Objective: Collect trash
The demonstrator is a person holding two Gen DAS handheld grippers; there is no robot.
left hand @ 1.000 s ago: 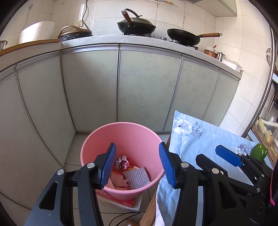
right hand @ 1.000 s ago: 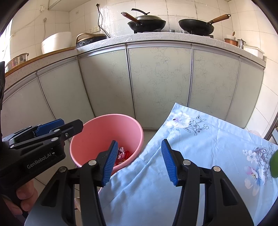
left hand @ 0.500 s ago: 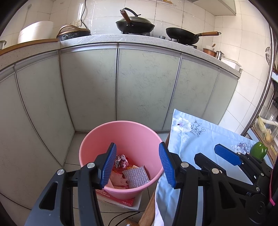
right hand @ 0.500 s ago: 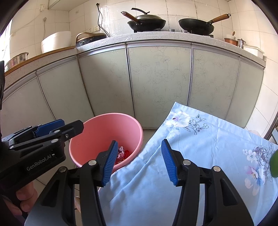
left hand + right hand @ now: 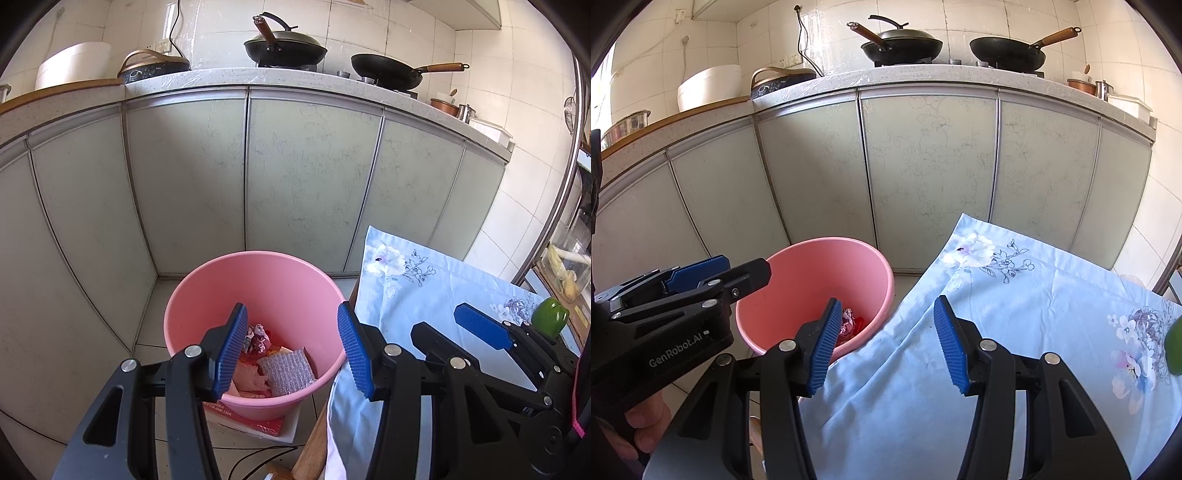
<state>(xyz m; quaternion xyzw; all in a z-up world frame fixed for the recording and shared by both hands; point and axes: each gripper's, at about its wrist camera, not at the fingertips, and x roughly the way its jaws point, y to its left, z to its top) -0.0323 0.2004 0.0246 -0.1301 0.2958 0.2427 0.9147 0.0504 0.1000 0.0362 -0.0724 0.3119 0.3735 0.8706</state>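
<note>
A pink bucket [image 5: 207, 295] stands on the floor beside the table; the right wrist view shows the same pink bucket [image 5: 812, 273]. Inside lie a crumpled wrapper [image 5: 257, 336], a piece of bubble wrap [image 5: 286, 371] and paper scraps [image 5: 249, 378]. My left gripper [image 5: 291, 349] hangs over the bucket, open, nothing between its blue pads. My right gripper [image 5: 884, 341] is open and empty above the table's left edge, over the blue floral tablecloth [image 5: 1015, 321]. The left gripper [image 5: 698, 275] shows from the side in the right wrist view, a hand [image 5: 646, 424] holding it.
Grey-green cabinet doors [image 5: 303, 184] rise behind the bucket under a counter [image 5: 295, 79] with two woks, a cooker and a white pot. A green pepper [image 5: 550, 319] sits on the cloth at the right. A red-and-white box [image 5: 258, 426] lies under the bucket; a cable [image 5: 255, 454] runs on the floor.
</note>
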